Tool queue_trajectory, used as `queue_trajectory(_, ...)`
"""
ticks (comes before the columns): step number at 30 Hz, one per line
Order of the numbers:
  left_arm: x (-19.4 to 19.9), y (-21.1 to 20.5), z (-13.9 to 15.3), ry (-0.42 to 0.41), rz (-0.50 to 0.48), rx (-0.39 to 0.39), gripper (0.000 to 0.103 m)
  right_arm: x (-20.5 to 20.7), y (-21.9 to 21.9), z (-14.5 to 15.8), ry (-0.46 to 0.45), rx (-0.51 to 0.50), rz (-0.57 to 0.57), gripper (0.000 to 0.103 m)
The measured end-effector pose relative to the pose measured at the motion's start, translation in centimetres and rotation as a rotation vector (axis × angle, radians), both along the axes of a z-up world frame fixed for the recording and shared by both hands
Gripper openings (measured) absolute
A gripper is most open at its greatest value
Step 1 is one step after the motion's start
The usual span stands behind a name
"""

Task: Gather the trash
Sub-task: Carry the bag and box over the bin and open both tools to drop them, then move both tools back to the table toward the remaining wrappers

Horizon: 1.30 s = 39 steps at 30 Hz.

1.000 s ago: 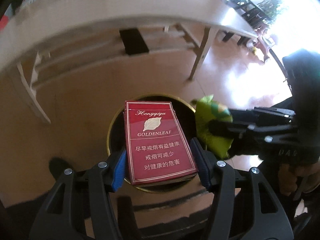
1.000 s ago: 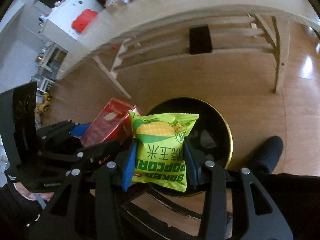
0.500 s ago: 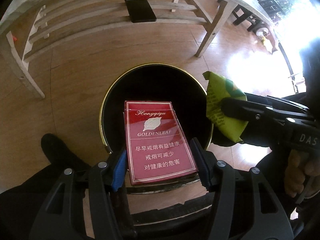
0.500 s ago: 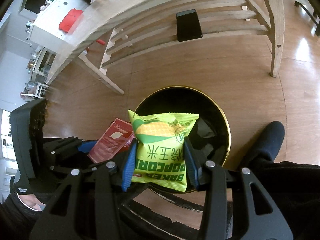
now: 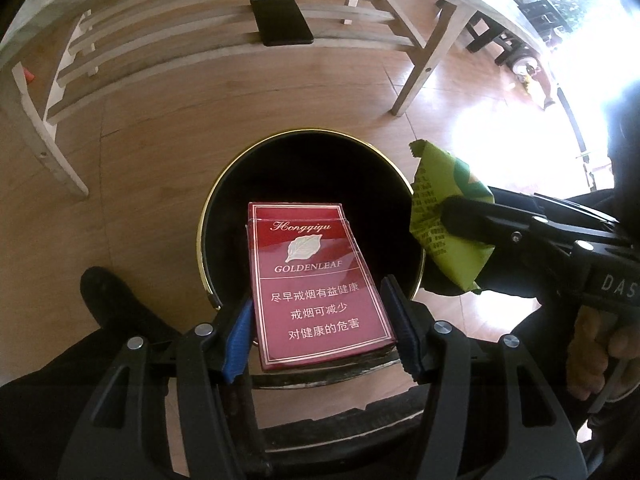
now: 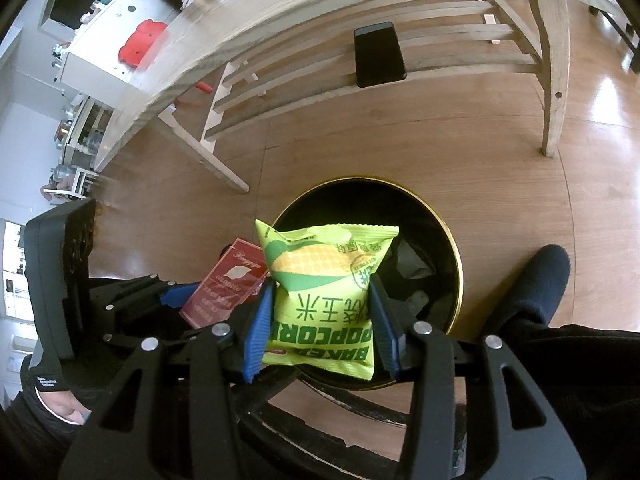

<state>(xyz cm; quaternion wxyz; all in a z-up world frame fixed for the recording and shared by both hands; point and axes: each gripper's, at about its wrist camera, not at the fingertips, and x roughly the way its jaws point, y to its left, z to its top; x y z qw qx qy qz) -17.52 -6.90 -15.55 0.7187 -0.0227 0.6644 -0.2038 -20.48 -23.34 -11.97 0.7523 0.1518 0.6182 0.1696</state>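
Note:
My left gripper (image 5: 320,316) is shut on a red cigarette pack (image 5: 316,284) and holds it over the near rim of a round black bin with a gold rim (image 5: 224,184). My right gripper (image 6: 320,316) is shut on a green-yellow popcorn bag (image 6: 324,280) and holds it over the same bin (image 6: 452,236), which has dark crumpled trash inside. Each gripper shows in the other's view: the right one with the bag (image 5: 448,232) at the bin's right edge, the left one with the pack (image 6: 228,284) at the bin's left.
A wooden table (image 6: 320,4) stands beyond the bin, with a slatted shelf below holding a black phone (image 5: 280,18). Table legs (image 5: 420,68) stand on the wooden floor. My dark-socked feet (image 6: 540,284) are beside the bin. Clutter lies on the tabletop.
Both grippers have tilted down and come over the bin, which now fills the middle of each view. Both still hold their items.

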Motion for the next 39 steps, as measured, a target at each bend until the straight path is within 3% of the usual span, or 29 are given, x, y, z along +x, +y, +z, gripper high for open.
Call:
queue_trajectory(4, 0.0, 0.1, 0.0, -0.001, 0.003, 0.000, 0.058, 0.0, 0.2, 0.1, -0.004, -0.002, 0.000, 0.048)
queue_trajectory(7, 0.1, 0.0, -0.1, 0.008, 0.009, -0.001, 0.068, 0.1, 0.1, 0.3, -0.010, 0.000, -0.008, 0.060)
queue_trajectory(12, 0.2, -0.1, 0.0, 0.001, 0.018, 0.000, 0.078, 0.2, -0.1, 0.3, -0.012, 0.005, -0.020, 0.063)
queue_trajectory(24, 0.6, 0.0, 1.0, -0.039, 0.038, -0.001, 0.084, 0.4, 0.0, 1.4, -0.062, -0.004, -0.030, 0.070)
queue_trajectory(28, 1.9, 1.0, 4.0, -0.133, 0.074, -0.035, 0.084, 1.7, -0.2, 4.8, -0.162, 0.002, -0.046, 0.070)
queue_trajectory(31, 4.0, 2.4, 7.6, -0.261, 0.120, -0.036, 0.087, 3.5, -0.4, 8.2, -0.264, -0.007, -0.061, 0.071)
queue_trajectory(35, 7.7, 4.4, 12.4, -0.389, 0.212, -0.039, 0.090, 8.1, -0.3, 13.2, -0.391, -0.020, -0.094, 0.071)
queue_trajectory(39, 12.6, 6.0, 16.8, -0.514, 0.323, -0.034, 0.093, 14.1, -0.7, 15.8, -0.448, -0.014, -0.156, 0.071)
